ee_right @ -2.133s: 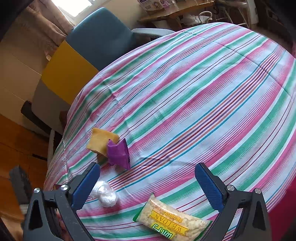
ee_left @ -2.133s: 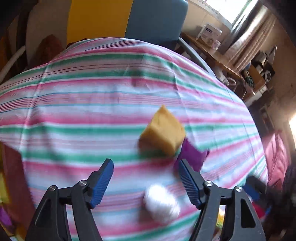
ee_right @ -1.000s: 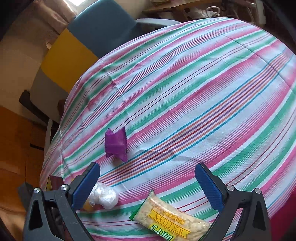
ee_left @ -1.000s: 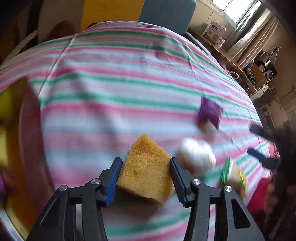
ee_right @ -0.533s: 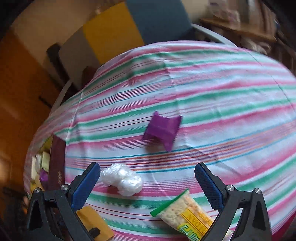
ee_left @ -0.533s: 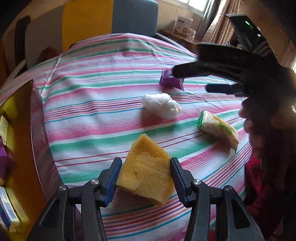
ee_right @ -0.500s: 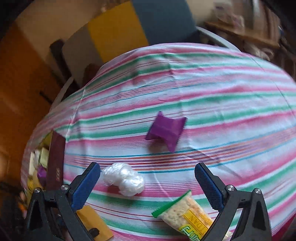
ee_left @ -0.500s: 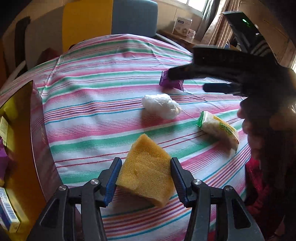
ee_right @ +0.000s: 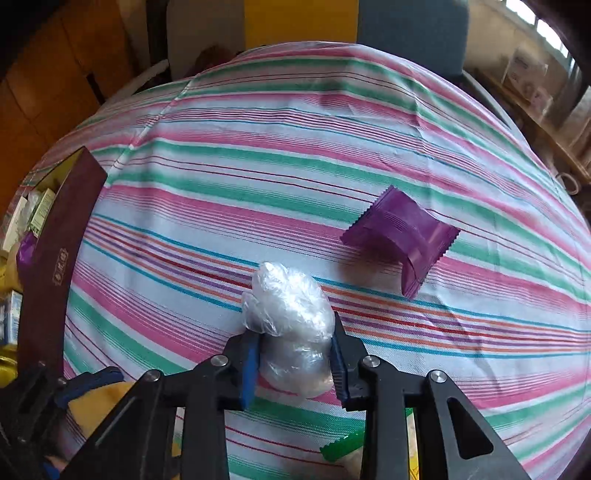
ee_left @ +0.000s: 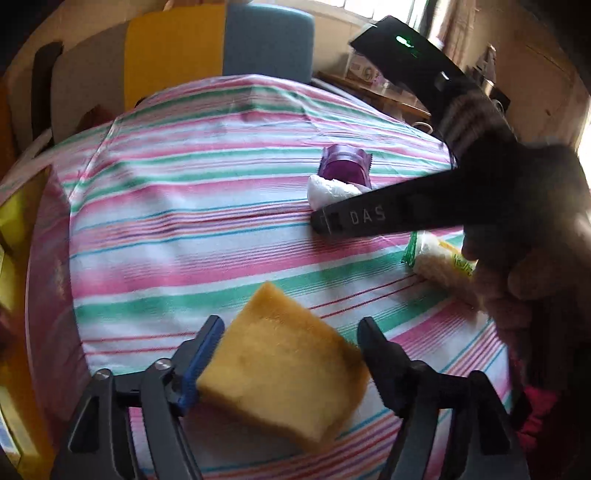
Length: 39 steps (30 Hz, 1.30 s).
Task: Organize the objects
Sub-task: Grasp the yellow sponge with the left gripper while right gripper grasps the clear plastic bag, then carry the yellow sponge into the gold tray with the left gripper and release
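Note:
My left gripper (ee_left: 288,350) is shut on a yellow sponge (ee_left: 284,369) and holds it above the near edge of the striped tablecloth (ee_left: 192,206). My right gripper (ee_right: 295,354) is shut on a white crumpled plastic bag (ee_right: 288,314) that rests on the cloth; the bag also shows in the left wrist view (ee_left: 328,190). A purple packet (ee_right: 402,236) lies just beyond the bag, to its right. A yellow snack packet with a green end (ee_left: 439,262) lies to the right, partly hidden by the hand.
A dark maroon box (ee_right: 55,258) with several small items inside stands at the table's left edge. Yellow and blue chair backs (ee_right: 369,18) stand behind the table. A wooden shelf (ee_left: 373,92) with boxes is at the far right.
My right gripper has come down over the white plastic bag and closed on it. My left gripper still holds the sponge, now a little lower and closer to the table's near edge.

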{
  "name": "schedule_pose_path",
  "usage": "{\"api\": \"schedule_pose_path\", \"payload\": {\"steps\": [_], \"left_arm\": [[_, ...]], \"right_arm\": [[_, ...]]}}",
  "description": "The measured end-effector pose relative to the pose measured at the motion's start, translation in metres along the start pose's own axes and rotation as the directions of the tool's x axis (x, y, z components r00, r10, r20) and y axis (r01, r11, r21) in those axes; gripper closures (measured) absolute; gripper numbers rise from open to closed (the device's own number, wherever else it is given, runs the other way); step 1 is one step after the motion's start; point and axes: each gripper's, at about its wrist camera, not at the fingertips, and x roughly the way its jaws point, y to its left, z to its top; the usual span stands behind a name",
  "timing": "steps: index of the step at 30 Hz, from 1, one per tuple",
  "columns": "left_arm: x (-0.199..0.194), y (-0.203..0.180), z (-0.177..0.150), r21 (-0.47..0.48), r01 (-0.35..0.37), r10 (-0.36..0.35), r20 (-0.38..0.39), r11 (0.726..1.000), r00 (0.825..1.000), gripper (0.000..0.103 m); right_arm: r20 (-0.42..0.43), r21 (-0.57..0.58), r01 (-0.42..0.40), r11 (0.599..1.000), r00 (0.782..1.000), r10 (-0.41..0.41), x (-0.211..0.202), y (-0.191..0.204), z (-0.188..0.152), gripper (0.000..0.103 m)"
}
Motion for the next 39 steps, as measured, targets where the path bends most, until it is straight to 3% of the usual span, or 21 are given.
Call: {"api": "schedule_pose_path", "payload": {"steps": [4, 15, 39], "left_arm": [[0.006, -0.013, -0.005, 0.081, -0.056, 0.054, 0.025, 0.995, 0.998, 0.018], [0.006, -0.009, -0.007, 0.073, -0.043, 0.039, 0.059, 0.996, 0.997, 0.018], [0.008, -0.006, -0.006, 0.055, -0.067, 0.063, 0.073, 0.996, 0.995, 0.023]], "right_arm": [[-0.015, 0.042, -0.009, 0.999, 1.000, 0.009, 0.002, -0.012, -0.002, 0.069], [-0.018, 0.081, -0.047, 0.996, 0.999, 0.049, 0.002, -0.024, -0.006, 0.068], [-0.010, 0.020, 0.006, 1.000, 1.000, -0.006, -0.003, -0.013, -0.008, 0.068]]}}
